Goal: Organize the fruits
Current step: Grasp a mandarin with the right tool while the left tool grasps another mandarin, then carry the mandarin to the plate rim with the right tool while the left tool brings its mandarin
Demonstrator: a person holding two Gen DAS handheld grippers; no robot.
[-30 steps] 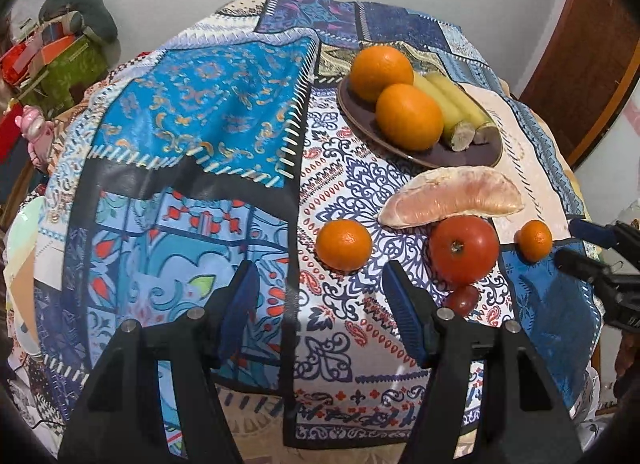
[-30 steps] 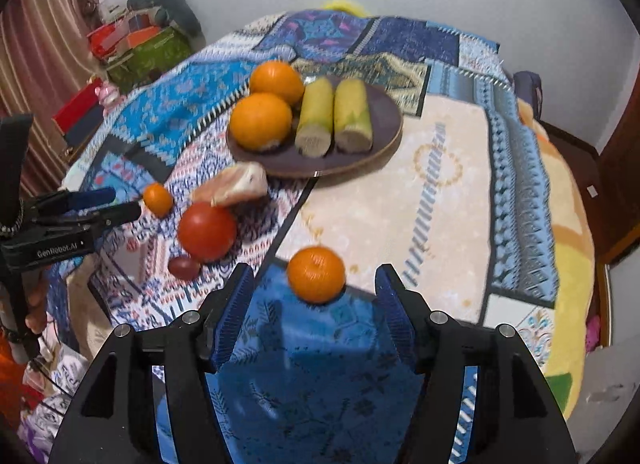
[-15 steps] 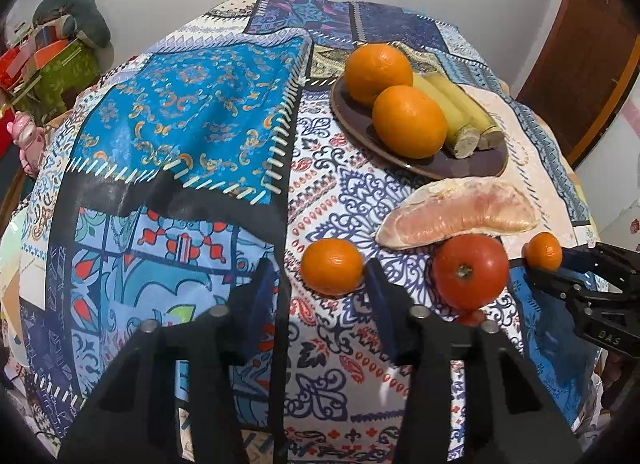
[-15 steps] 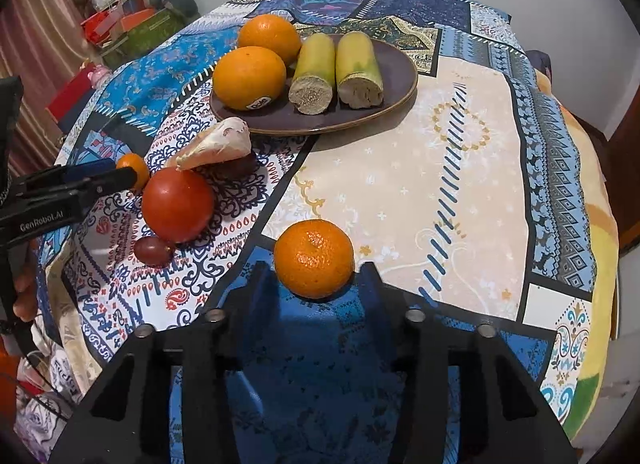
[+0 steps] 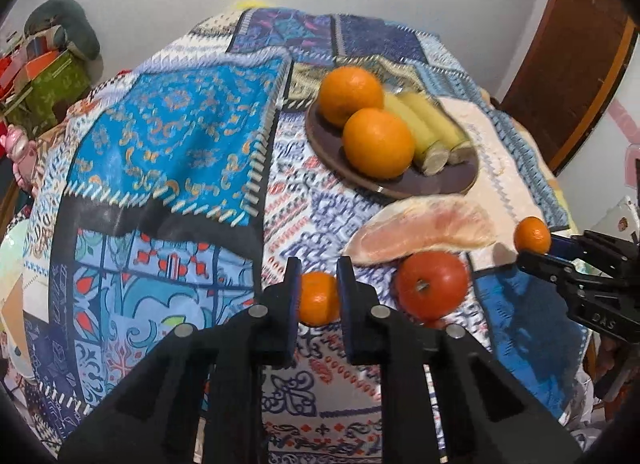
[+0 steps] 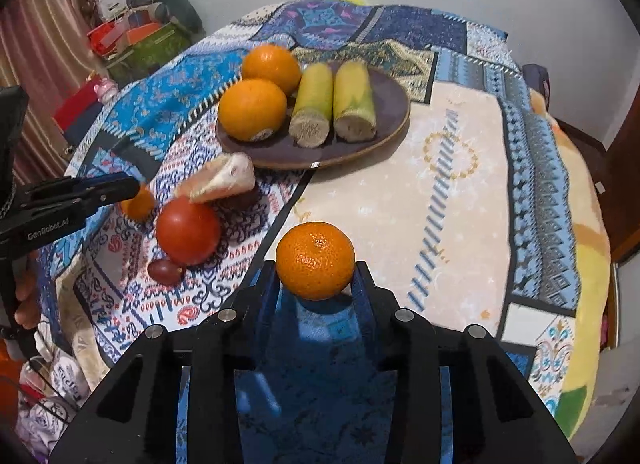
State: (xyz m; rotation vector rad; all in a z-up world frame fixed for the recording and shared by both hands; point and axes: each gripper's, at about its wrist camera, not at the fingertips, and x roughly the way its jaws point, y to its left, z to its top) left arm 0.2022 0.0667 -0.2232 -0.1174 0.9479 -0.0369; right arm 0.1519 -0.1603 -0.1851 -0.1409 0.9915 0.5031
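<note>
My left gripper (image 5: 318, 284) is shut on a small mandarin (image 5: 318, 298) on the patterned cloth. My right gripper (image 6: 315, 276) is shut on another mandarin (image 6: 315, 260); that mandarin also shows in the left wrist view (image 5: 531, 235). A dark plate (image 6: 388, 104) holds two oranges (image 6: 252, 110) and two yellow-green cane pieces (image 6: 354, 102). A pomelo segment (image 5: 428, 230), a red tomato (image 5: 432, 284) and a dark grape (image 6: 164, 272) lie between the grippers.
The table is round and covered with a patchwork cloth (image 5: 176, 144). Boxes and bags (image 6: 140, 40) stand on the left beyond it. A wooden door (image 5: 572, 64) is at the right. The white wall is close behind.
Both grippers moved forward and closed, each around its mandarin. One second ago both stood open short of the fruit.
</note>
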